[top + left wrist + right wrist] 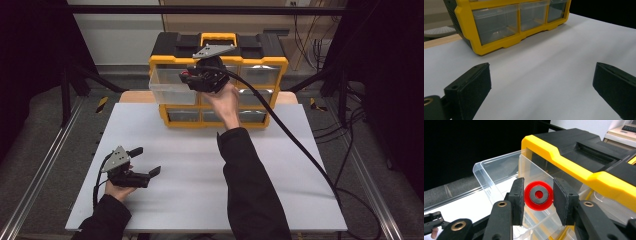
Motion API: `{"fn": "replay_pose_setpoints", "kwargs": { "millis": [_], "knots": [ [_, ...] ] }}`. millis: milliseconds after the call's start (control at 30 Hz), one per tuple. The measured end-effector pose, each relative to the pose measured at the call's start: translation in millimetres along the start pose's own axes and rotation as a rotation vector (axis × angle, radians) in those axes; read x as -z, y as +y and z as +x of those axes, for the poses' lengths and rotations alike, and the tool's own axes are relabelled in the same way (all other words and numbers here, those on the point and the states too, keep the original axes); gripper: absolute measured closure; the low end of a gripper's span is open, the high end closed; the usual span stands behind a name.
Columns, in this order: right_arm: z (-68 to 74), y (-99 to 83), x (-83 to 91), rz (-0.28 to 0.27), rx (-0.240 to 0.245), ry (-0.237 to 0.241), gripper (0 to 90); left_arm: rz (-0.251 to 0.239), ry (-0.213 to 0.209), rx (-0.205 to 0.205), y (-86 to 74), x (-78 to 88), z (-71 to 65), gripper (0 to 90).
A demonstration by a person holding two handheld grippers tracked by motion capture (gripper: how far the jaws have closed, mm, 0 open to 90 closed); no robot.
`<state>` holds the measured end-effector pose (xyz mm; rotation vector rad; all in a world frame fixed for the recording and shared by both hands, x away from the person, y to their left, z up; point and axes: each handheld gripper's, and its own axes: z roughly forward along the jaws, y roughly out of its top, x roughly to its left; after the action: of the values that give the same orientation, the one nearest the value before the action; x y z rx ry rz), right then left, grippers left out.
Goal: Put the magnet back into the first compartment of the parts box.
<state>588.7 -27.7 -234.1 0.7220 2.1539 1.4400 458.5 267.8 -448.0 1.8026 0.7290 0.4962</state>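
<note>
A yellow and black organizer (260,60) with clear drawers stands at the far edge of the white table (200,175). Its top left drawer (167,87) is pulled out. My right gripper (187,76) hovers over that open drawer (499,172), shut on a small red wheel (534,203) with a grey hub. The wheel sits upright between both pads, above the drawer's inside. My left gripper (146,161) rests low at the table's near left, open, with nothing between its jaws. In the left gripper view, the left gripper (541,85) faces the organizer's lower drawers (499,42).
A thick black cable (300,145) runs from the right gripper across the table's right side to the floor. The person's right forearm (250,175) crosses the middle of the table. Metal rails (40,175) and more cables lie on the floor at both sides.
</note>
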Motion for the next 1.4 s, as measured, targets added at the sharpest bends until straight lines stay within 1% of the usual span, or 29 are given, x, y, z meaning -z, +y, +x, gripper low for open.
{"fn": "replay_pose_setpoints", "kwargs": {
  "millis": [267, 400, 567, 733, 767, 800, 833, 867, 900, 933, 967, 1000, 1033, 1100, 1133, 1167, 1200, 1233, 1300, 1400],
  "knots": [
    [0.9, -1.5, -2.9, 0.008, 0.005, -0.007, 62.4, 0.000, 0.000, -0.002, 0.0, 0.0, -0.1, 1.5],
    [0.9, -1.8, -3.6, 0.006, 0.006, -0.010, 62.3, 0.000, -0.001, -0.001, 0.0, 0.0, 0.0, 1.5],
    [3.0, -3.2, -7.1, -0.004, 0.016, -0.026, 61.9, 0.001, -0.001, -0.002, 0.0, -0.1, -0.1, 1.5],
    [3.1, -3.6, -7.4, -0.006, 0.018, -0.027, 61.1, -0.002, -0.001, -0.001, 0.0, 0.1, 0.0, 1.5],
    [3.0, -3.3, -6.8, -0.010, 0.016, -0.034, 57.4, -0.002, -0.001, -0.001, 0.1, 0.2, 0.0, 1.5],
    [3.0, -3.3, -6.8, -0.010, 0.016, -0.034, 57.4, -0.002, -0.001, -0.001, 0.1, 0.2, 0.0, 1.5],
    [3.0, -2.2, -4.6, -0.030, 0.005, -0.037, 52.4, -0.003, -0.001, -0.001, 0.0, 0.1, 0.1, 1.5],
    [3.0, -2.2, -4.6, -0.030, 0.005, -0.037, 52.4, -0.003, -0.001, -0.001, 0.0, 0.1, 0.1, 1.5],
    [4.0, 0.1, -0.3, -0.057, -0.002, -0.041, 46.0, -0.002, -0.002, -0.001, 0.0, 0.0, 0.2, 1.5],
    [4.0, 0.1, -0.3, -0.057, -0.002, -0.041, 46.0, -0.002, -0.002, -0.001, -0.1, 0.0, 0.2, 1.5],
    [4.5, 0.9, 1.7, -0.065, 0.001, -0.047, 44.1, -0.001, -0.003, -0.002, -0.1, 0.0, 0.0, 1.5],
    [4.9, 2.5, 6.0, -0.077, 0.005, -0.057, 40.0, -0.001, -0.003, -0.002, -0.1, 0.0, 0.0, 1.5],
    [5.2, 3.8, 10.3, -0.085, -0.002, -0.062, 33.9, -0.001, -0.002, -0.002, 0.0, 0.1, -0.1, 1.5],
    [6.1, 4.6, 15.8, -0.104, -0.008, -0.068, 24.7, -0.003, -0.001, -0.002, 0.1, 0.2, -0.2, 1.5],
    [6.1, 4.6, 15.8, -0.104, -0.008, -0.068, 24.7, -0.003, -0.001, -0.002, 0.1, 0.2, -0.2, 1.5],
    [6.4, 4.5, 20.9, -0.119, -0.024, -0.063, 17.4, -0.001, -0.001, -0.003, 0.0, 0.0, -0.3, 1.5],
    [6.4, 4.5, 20.9, -0.119, -0.024, -0.063, 17.4, -0.001, -0.001, -0.003, 0.0, 0.0, -0.3, 1.5],
    [7.7, 3.9, 27.0, -0.130, -0.034, -0.077, 11.6, 0.000, -0.001, -0.004, 0.1, -0.1, -0.5, 1.5],
    [8.1, 2.8, 32.3, -0.135, -0.043, -0.078, 7.6, -0.001, -0.001, -0.004, 0.1, -0.1, -0.5, 1.4],
    [9.0, -1.3, 40.4, -0.160, -0.062, -0.084, 5.0, 0.000, 0.000, -0.003, 0.0, 0.0, -0.4, 1.4]
  ]
}}
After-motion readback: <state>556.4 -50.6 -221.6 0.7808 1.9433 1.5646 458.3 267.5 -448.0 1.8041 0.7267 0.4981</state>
